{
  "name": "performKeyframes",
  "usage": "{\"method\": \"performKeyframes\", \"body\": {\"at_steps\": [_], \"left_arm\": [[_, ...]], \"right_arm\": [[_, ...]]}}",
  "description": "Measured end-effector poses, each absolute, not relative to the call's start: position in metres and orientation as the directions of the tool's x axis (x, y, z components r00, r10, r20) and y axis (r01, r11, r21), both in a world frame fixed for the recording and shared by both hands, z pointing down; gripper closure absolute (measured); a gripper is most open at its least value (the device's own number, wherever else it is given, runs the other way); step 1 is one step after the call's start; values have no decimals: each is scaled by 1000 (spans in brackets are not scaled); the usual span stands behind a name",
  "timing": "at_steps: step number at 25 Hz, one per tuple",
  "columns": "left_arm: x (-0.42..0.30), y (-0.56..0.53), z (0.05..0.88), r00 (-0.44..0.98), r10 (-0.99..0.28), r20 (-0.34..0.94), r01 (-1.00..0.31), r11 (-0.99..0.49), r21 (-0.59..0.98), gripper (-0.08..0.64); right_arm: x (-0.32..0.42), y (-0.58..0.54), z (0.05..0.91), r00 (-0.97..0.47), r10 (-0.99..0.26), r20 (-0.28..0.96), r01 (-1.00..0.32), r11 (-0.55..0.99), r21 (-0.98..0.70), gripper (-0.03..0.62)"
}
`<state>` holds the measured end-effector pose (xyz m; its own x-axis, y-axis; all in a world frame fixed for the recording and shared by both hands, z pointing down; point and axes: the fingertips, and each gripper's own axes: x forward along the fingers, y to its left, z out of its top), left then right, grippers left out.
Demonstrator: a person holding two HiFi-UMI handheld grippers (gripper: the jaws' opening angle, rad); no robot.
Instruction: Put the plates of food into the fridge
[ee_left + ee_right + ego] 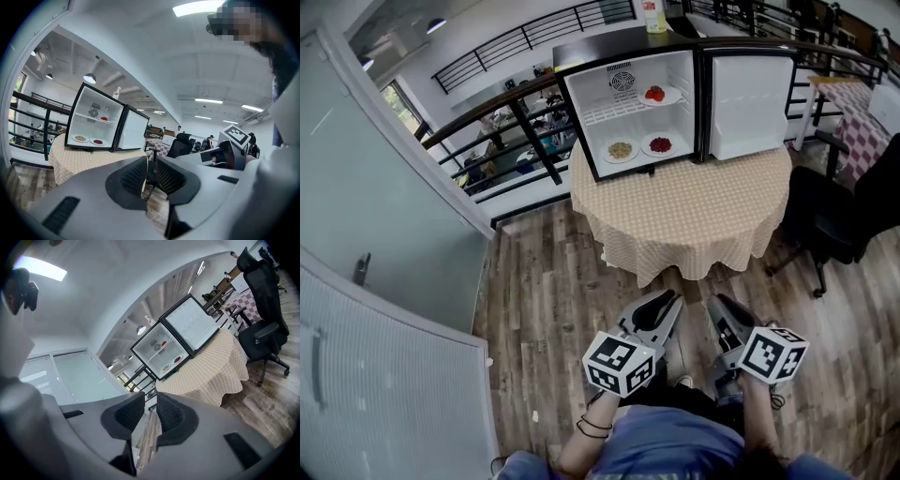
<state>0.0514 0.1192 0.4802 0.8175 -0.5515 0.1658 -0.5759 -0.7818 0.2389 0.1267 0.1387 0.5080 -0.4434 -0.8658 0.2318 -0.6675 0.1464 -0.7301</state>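
Three plates (660,145) lie inside the open fridge (630,82), one on its shelf and two on its floor. The fridge stands on the table (694,220), at 12 o'clock from both tools and well apart. The left gripper (662,306) and right gripper (724,309) each have jaws slightly parted, holding nothing.

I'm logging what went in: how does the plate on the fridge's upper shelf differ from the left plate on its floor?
The upper-shelf plate sits high on the wire shelf, toward the right; the lower-left plate rests on the fridge floor. The upper-shelf plate carries bright red food; the lower-left plate carries pale yellowish food. Both are white, round and lie flat inside the open fridge.
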Motion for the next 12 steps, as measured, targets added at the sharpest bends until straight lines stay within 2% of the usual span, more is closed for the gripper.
{"method": "performKeyframes", "body": {"at_steps": [12], "left_arm": [[68, 140, 482, 843, -509, 178, -538, -812, 227, 499]], "right_arm": [[134, 156, 510, -427, -872, 240, -684, 138, -716, 506]]}}
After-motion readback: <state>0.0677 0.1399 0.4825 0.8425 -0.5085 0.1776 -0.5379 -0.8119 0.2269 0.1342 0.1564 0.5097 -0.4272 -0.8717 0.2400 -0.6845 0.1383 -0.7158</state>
